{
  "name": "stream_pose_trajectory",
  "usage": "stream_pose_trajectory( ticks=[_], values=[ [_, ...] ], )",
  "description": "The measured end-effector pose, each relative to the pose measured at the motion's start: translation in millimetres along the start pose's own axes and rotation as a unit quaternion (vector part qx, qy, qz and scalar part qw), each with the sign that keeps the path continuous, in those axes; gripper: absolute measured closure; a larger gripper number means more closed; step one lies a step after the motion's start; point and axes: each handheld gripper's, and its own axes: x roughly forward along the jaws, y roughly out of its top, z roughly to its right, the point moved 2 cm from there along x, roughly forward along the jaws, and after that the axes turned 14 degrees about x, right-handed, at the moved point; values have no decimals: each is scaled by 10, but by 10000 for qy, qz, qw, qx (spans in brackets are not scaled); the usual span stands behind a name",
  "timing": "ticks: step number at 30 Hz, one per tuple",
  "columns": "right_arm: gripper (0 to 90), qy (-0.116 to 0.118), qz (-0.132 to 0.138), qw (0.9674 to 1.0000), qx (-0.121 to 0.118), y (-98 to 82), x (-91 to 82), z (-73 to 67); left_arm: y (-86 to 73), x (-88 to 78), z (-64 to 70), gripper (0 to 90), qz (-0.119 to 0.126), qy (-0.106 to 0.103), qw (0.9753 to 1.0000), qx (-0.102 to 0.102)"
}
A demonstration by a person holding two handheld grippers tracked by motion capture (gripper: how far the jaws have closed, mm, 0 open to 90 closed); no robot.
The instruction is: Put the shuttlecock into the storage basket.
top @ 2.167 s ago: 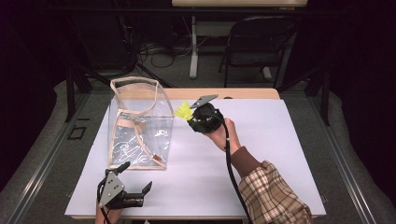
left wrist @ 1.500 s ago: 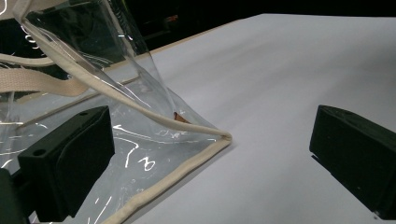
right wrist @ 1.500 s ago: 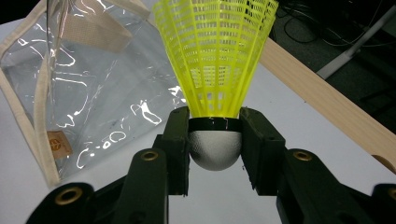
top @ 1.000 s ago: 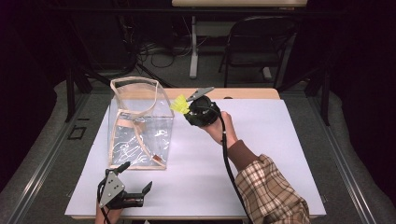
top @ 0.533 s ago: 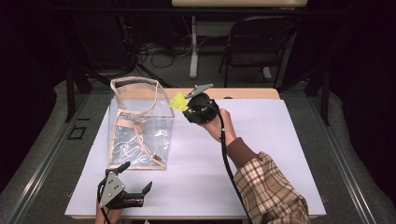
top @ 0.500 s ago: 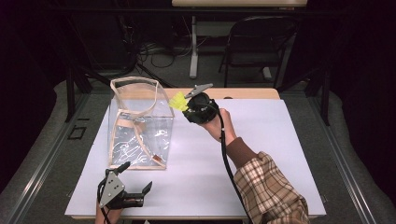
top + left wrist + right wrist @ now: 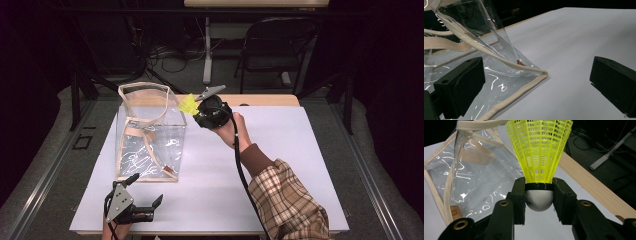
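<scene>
Right gripper (image 7: 196,108) is clamped on a yellow shuttlecock (image 7: 539,150), both pads squeezing its grey rounded cork (image 7: 539,199) with the mesh skirt pointing away from the jaws. It hangs in the air just beside the upper right rim of the clear bag (image 7: 150,132) (cream trim and handles, standing upright on the white table (image 7: 280,160)), not yet over the opening. Left gripper (image 7: 134,196) sits low near the table's front edge, jaws spread wide and holding nothing; in the left gripper view the bag's bottom corner (image 7: 541,73) lies between them, untouched as far as I can see.
</scene>
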Motion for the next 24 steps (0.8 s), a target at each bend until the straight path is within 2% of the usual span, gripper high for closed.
stream_pose_trajectory(
  ticks=[24],
  values=[
    [645,-6,54,10000,-21,158,31,-31,-1,-1,-3,0,-1,6,10000,-1]
  ],
)
